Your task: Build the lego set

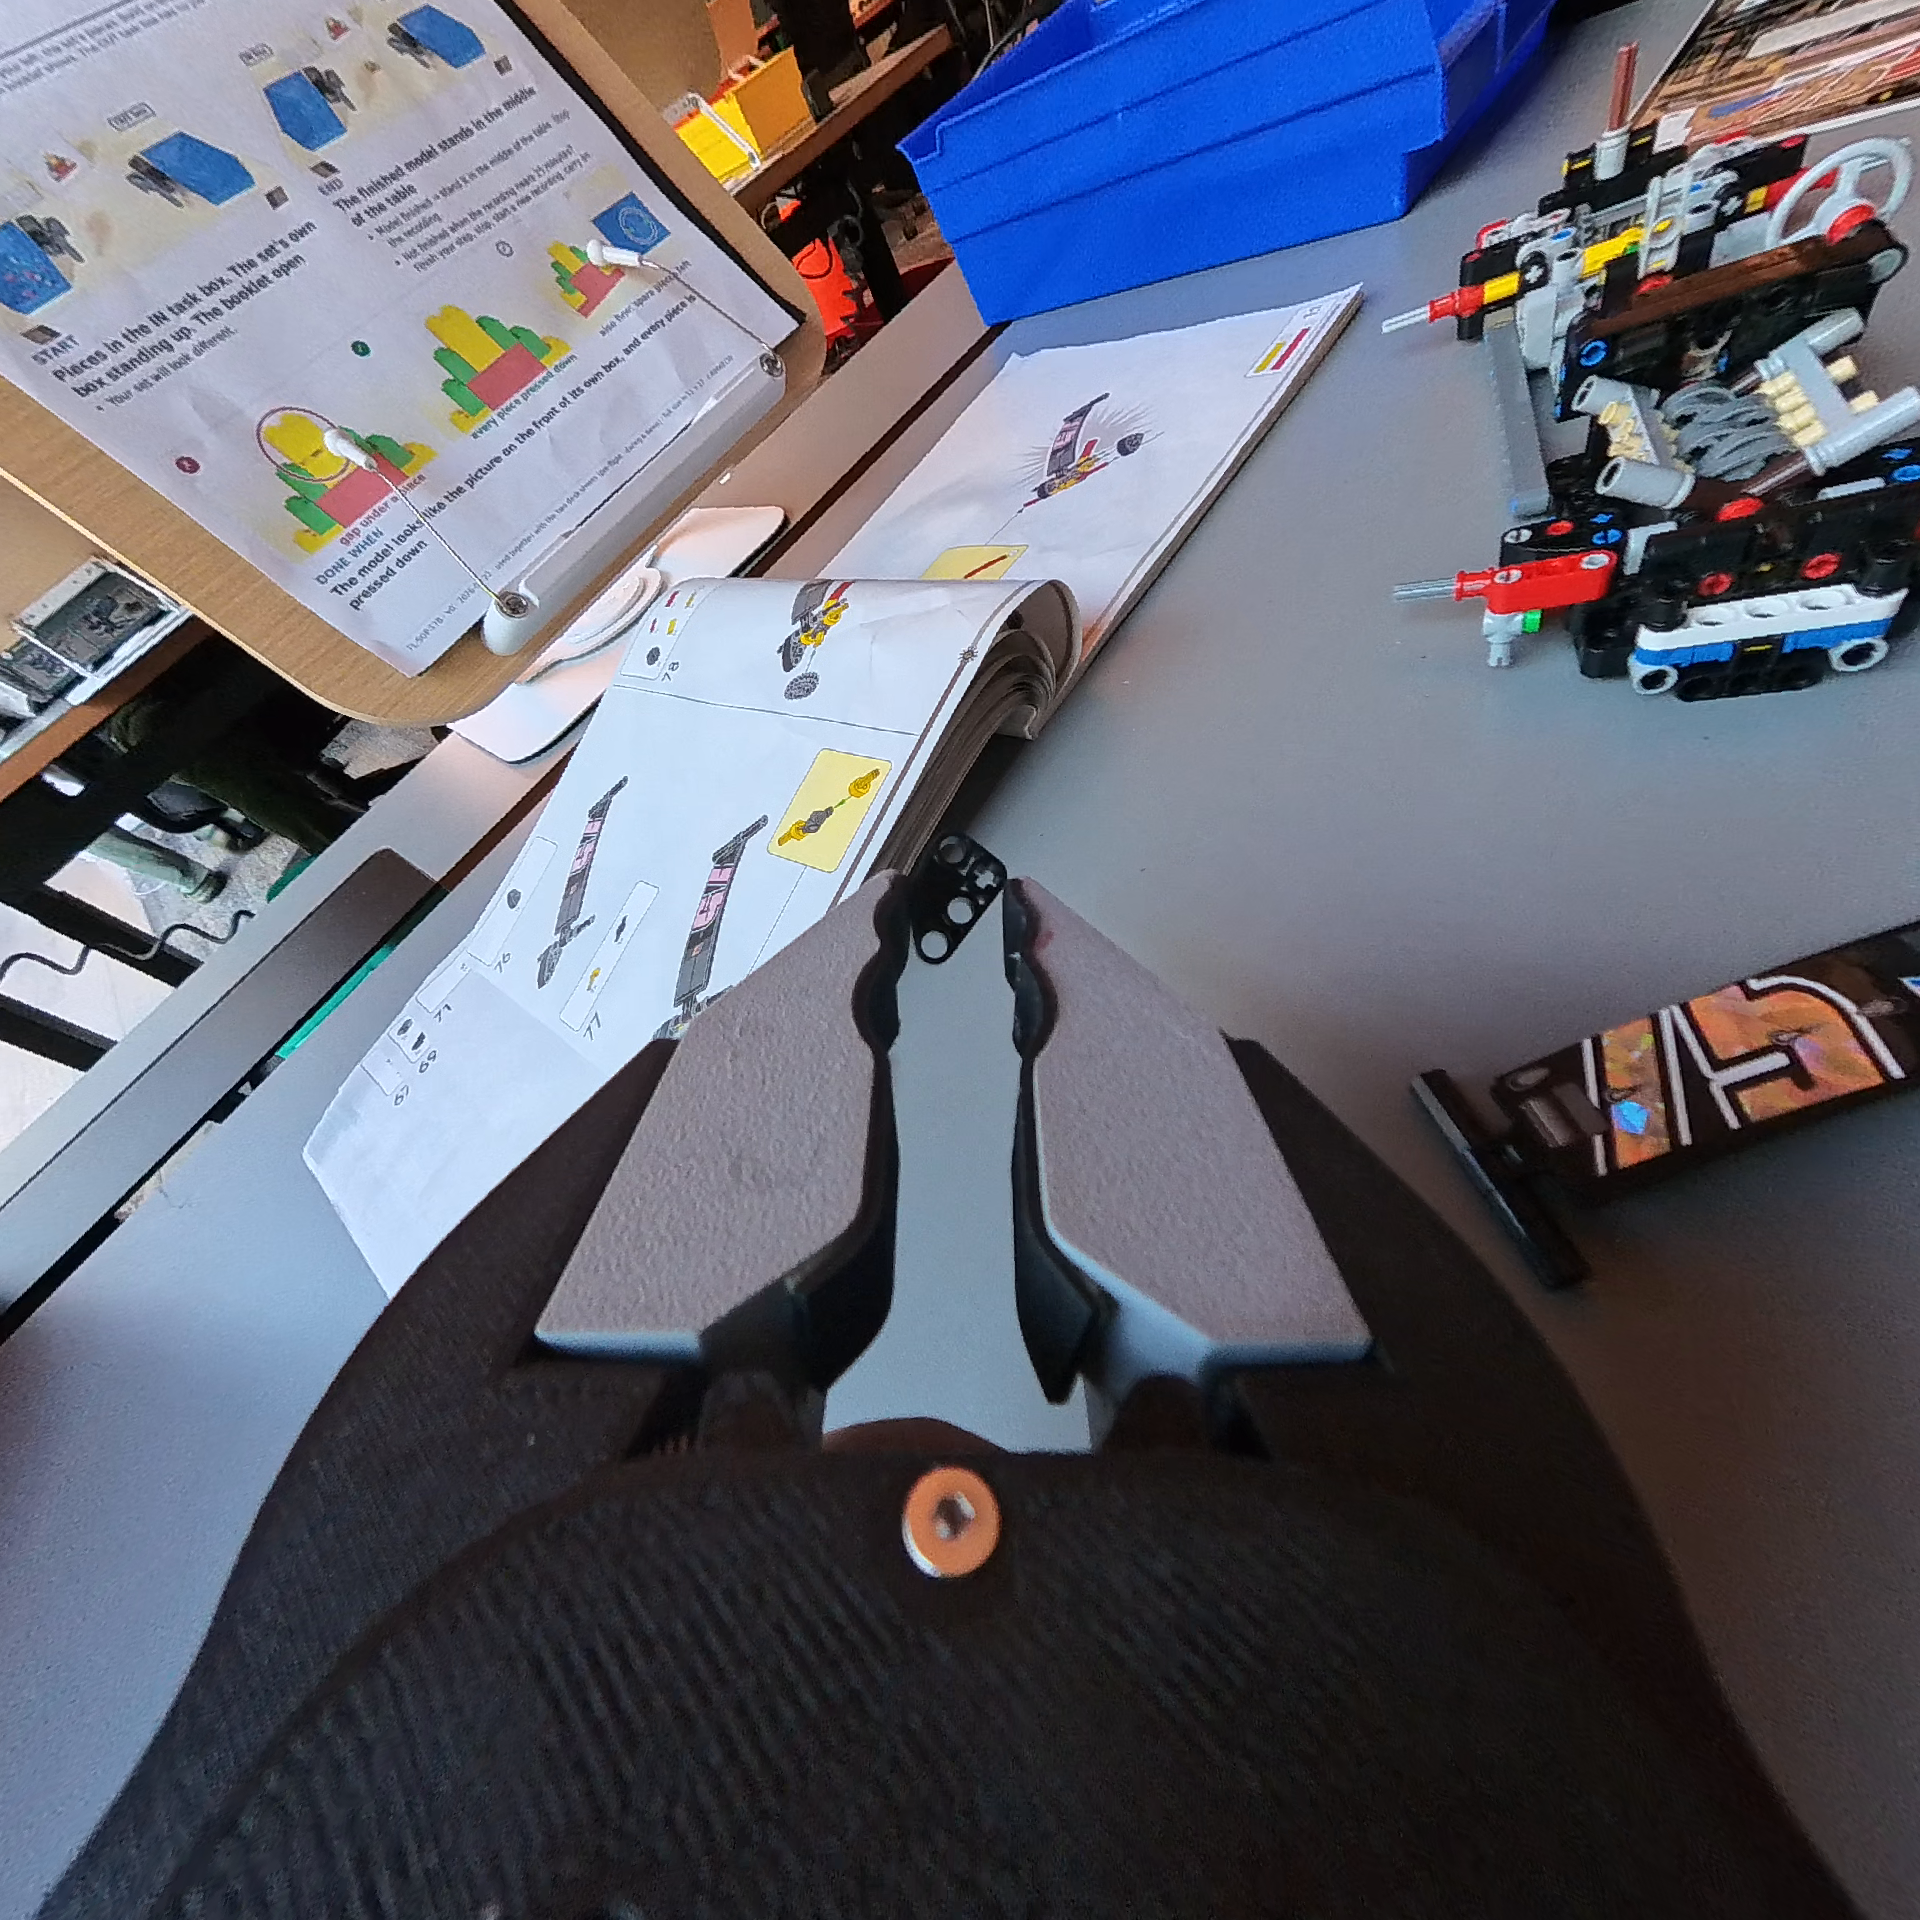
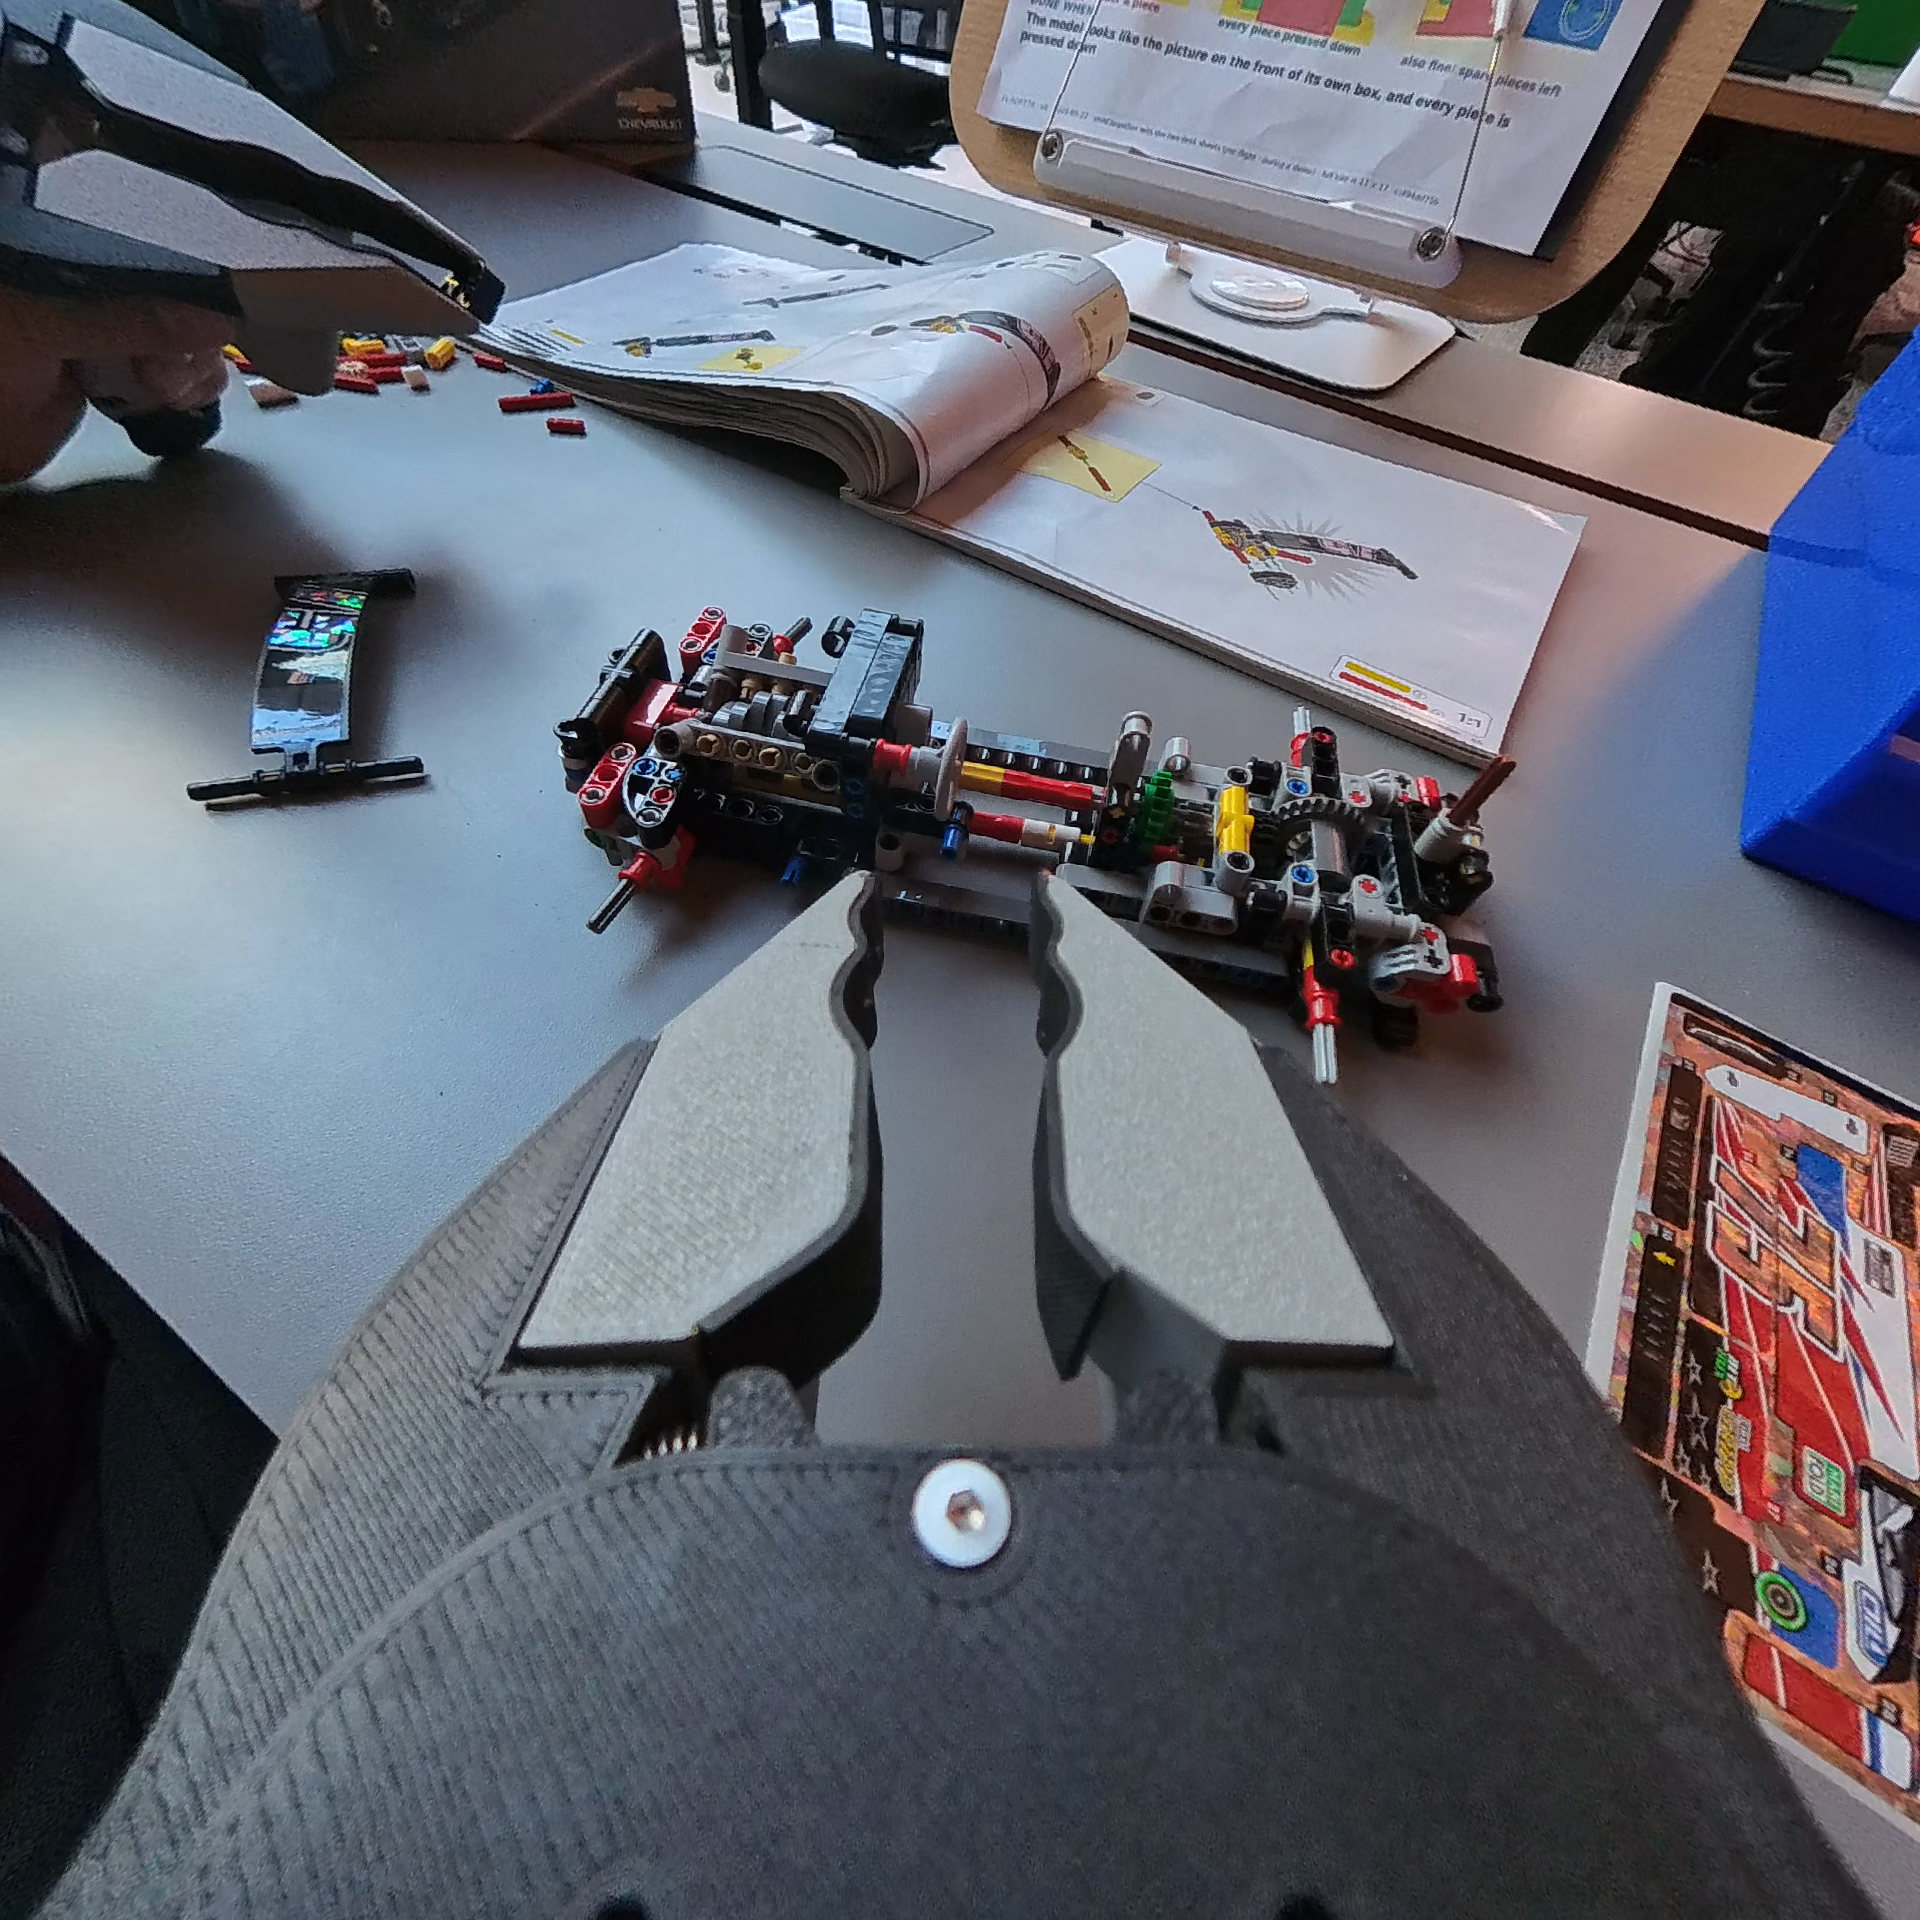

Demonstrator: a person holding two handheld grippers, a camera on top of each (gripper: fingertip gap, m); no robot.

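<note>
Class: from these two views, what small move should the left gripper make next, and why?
Probably carry the small black holed plate held in the left gripper toward the part-built chassis, since it hangs above the booklet, while the right gripper is open and bare beside the chassis.

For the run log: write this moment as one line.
left gripper: jaws shut on small black holed plate, above open booklet | right gripper: jaws open, empty, at brick chassis | grey table
</note>
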